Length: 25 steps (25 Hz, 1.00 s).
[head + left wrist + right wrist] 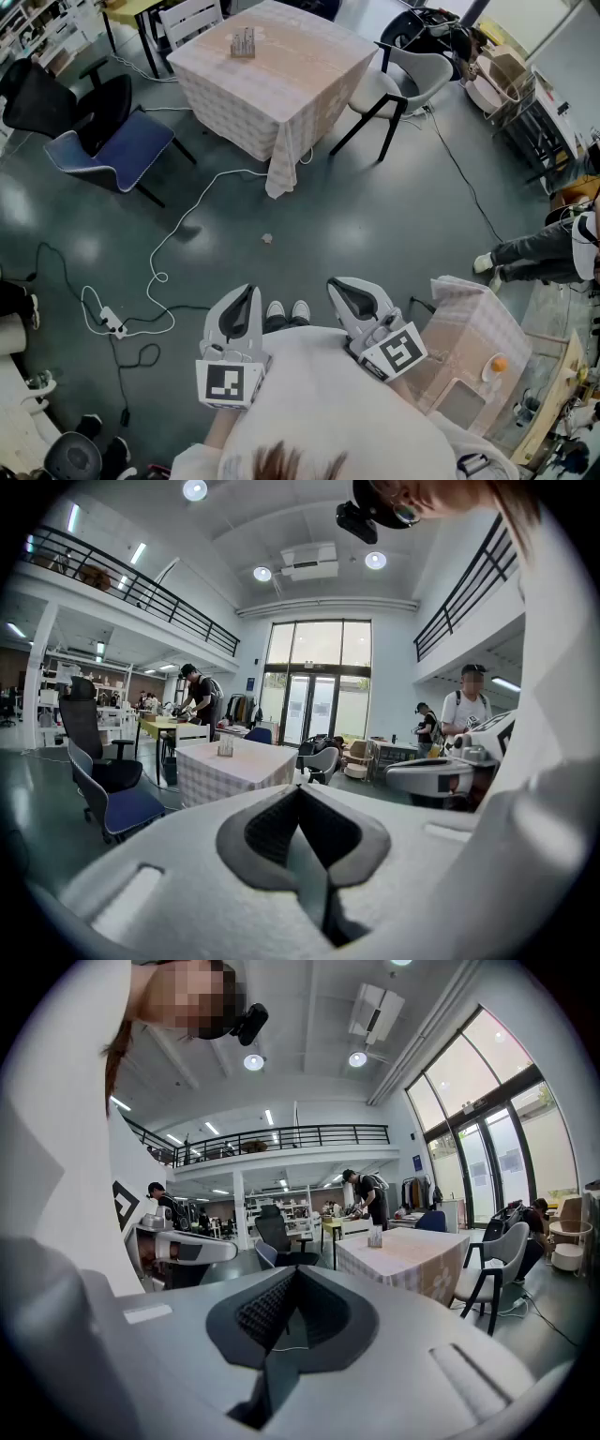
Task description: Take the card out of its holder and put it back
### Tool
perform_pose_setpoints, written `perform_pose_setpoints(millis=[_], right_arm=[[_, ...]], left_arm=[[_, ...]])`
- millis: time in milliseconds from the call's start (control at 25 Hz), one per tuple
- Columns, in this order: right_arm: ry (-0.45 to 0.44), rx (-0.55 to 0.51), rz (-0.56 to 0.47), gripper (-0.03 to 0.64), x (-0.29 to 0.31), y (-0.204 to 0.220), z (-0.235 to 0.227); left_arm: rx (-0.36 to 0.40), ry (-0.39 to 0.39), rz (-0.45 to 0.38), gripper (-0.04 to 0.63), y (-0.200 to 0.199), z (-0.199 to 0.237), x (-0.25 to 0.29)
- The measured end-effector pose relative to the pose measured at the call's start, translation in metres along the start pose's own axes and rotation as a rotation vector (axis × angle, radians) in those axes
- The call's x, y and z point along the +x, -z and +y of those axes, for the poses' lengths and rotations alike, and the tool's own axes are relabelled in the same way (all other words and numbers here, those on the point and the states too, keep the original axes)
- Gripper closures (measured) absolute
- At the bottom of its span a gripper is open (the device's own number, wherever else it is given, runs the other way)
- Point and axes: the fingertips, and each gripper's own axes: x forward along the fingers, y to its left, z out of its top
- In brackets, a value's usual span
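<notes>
Low in the frame, against the person's white top [328, 403], both tongs sat empty; left gripper [240, 314] had its jaws pressed together, and right gripper [358, 298] likewise, gripping nothing; card holder [243, 42] stood upright on the cloth-covered table [300, 75] at upper centre, well apart from both.

Big table [300, 80] with a pale checked cloth up top, grey chair [403, 80] at its right corner, blue chair [117, 150] and black office chair [42, 94] off to its left. A white cable [157, 277] snakes over the dark floor [375, 216] to a power strip [112, 324]. The smaller clothed table [473, 323] at lower right has something small and orange [500, 364] on it. Someone's legs [530, 258] poke in from the right.
</notes>
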Motion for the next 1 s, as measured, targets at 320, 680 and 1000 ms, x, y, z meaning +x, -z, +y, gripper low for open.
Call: perform_pose_setpoints(millis=[320,680,1000], right_arm=[[-0.010,-0.002,-0.010,0.618,-0.010,-0.001,-0.004],[-0.060,0.008,-0.045,0.618,-0.040,-0.001,-0.016],[-0.045,0.019,-0.081,0.618,-0.068,-0.001,-0.038]], left_arm=[[-0.028,-0.018,-0.003,0.595,0.000,-0.007,-0.001],[-0.031,-0.031,0.004,0.595,0.011,-0.037,0.003],[-0.055,-0.027,0.013,0.595,0.017,-0.059,0.007]])
